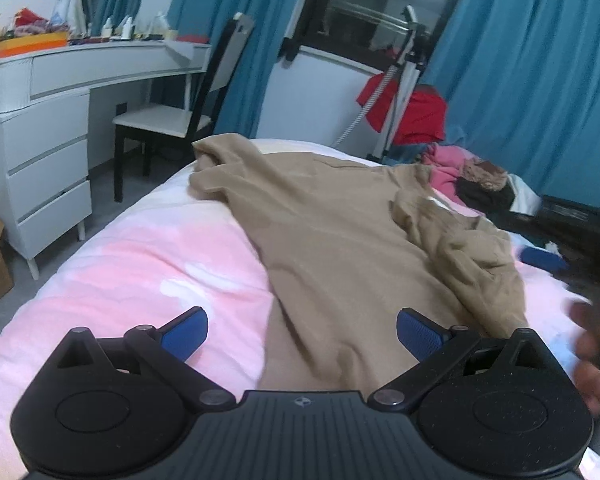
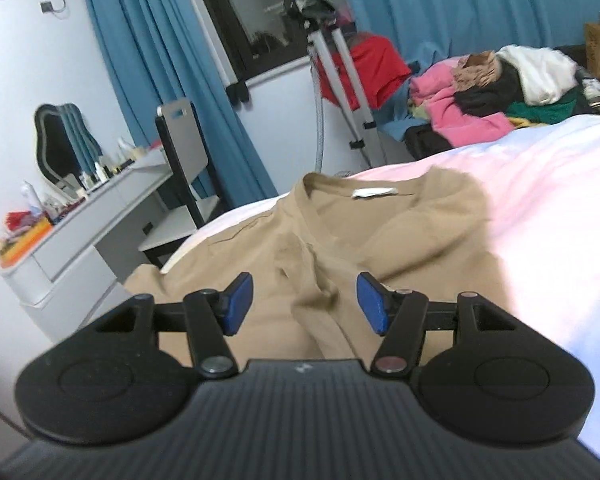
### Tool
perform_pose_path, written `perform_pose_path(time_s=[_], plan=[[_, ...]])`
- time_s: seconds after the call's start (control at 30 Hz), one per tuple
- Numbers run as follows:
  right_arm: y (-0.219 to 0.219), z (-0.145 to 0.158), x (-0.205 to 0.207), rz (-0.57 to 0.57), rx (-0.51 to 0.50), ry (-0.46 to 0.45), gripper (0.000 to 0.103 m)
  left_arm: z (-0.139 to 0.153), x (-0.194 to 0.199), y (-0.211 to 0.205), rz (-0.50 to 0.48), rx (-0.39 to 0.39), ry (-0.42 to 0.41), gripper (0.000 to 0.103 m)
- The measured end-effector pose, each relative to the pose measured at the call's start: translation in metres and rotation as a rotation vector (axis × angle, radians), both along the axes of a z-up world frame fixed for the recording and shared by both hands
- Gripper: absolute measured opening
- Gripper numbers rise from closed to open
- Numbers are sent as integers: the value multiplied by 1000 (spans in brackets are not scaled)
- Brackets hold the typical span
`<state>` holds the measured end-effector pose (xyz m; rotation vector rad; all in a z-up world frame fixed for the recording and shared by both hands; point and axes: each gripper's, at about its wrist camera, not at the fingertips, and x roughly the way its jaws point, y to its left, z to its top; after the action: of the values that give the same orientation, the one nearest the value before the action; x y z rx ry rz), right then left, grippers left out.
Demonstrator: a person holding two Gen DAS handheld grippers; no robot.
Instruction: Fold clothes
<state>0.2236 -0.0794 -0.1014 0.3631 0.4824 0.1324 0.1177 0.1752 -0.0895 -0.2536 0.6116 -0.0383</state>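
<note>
A tan T-shirt (image 1: pixel 340 232) lies spread and partly rumpled on the pink and white bed cover (image 1: pixel 148 272). My left gripper (image 1: pixel 302 334) is open and empty, just above the shirt's near edge. In the right wrist view the same shirt (image 2: pixel 380 232) shows its collar and white label toward the far side. My right gripper (image 2: pixel 305 304) is open and empty, hovering over a crease in the shirt's middle. The blurred other gripper and hand (image 1: pixel 588 320) show at the right edge of the left wrist view.
A pile of mixed clothes (image 2: pixel 500 92) lies at the bed's far end. A tripod stand (image 2: pixel 348 92) with a red garment stands by the blue curtains. A white dressing table (image 1: pixel 44 120) and a chair (image 1: pixel 188 112) stand left of the bed.
</note>
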Motion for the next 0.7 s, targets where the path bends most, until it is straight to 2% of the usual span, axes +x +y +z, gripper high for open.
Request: perform_pose_path(time_s=[0.23,0.33,0.43,0.47,0.57,0.7], plan=[[-35,26,-122,-47,-7,-2,59,12,-31,-35,-82,34,-23,102],[-57,31,-166,-102,-2,-37,60,13,-47,-52,-153,-8,-1,102],[-86,33,-205,-151,58,-72,80,12,-64,-74,-241,-20,15,101],[-95,33,-214,-164,80,-82,84,11,-68,-83,-271,-18,22,100],[-118,32,-234,-199,103,-94,84,6,-80,-111,-348,-27,59,98],[-136,29,-237,-262,73,-89,84,2,-87,-147,-429,-111,150,90]])
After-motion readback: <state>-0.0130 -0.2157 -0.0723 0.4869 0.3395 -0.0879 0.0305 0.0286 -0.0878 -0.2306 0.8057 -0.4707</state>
